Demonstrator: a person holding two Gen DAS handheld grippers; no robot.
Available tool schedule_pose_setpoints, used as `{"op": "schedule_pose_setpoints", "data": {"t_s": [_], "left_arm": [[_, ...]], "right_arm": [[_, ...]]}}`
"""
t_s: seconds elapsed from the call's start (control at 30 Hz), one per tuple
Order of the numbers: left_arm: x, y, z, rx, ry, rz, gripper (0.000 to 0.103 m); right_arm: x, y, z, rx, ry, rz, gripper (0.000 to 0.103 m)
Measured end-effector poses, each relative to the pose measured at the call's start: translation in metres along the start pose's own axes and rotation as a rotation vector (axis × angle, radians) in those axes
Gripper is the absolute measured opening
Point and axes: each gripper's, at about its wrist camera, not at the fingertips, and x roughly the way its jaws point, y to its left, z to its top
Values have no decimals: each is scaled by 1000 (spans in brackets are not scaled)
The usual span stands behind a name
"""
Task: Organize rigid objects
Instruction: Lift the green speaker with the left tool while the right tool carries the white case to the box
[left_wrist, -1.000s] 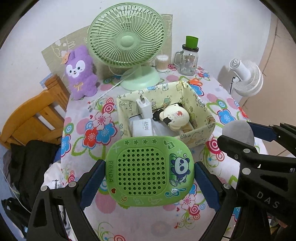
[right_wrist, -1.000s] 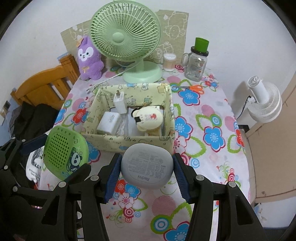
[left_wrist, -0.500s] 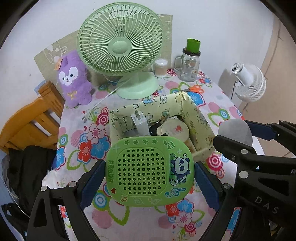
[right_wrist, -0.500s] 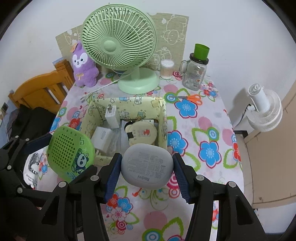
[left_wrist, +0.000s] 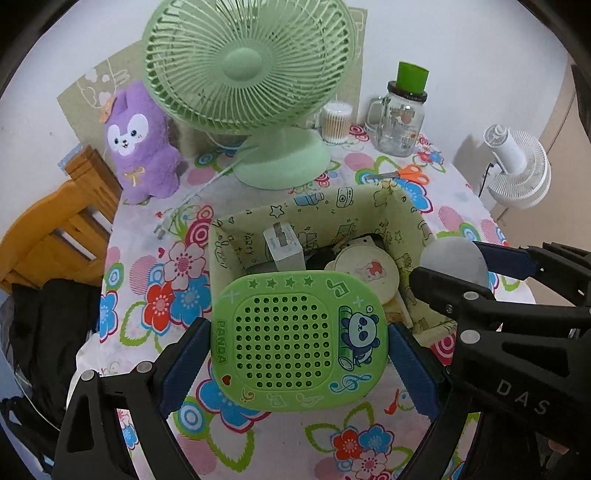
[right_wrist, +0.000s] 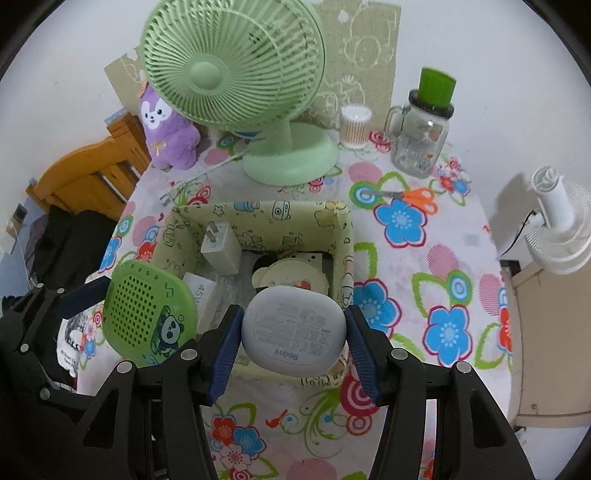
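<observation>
My left gripper is shut on a green panda case, held above the near left corner of the pale yellow fabric box. My right gripper is shut on a grey Redmi earbud case, held over the box's near wall. The box holds a white charger, a second white 45W adapter and a round cream case. The green case also shows in the right wrist view, and the grey case in the left wrist view.
A green desk fan, a purple plush, a cotton swab jar and a glass mug jar stand at the table's back. Orange scissors lie right of the box. A wooden chair stands left; a white fan right.
Both grippers have moved forward toward the box with their objects still held. The green case and the grey case now hang over the box's near edge.
</observation>
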Motion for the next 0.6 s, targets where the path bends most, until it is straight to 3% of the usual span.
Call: {"op": "schedule_pose_setpoints", "data": {"t_s": [0.6], "left_arm": [[22,6,-1,-2,51,7,95]], "right_arm": [[42,13,5,20,96,65,59]]}}
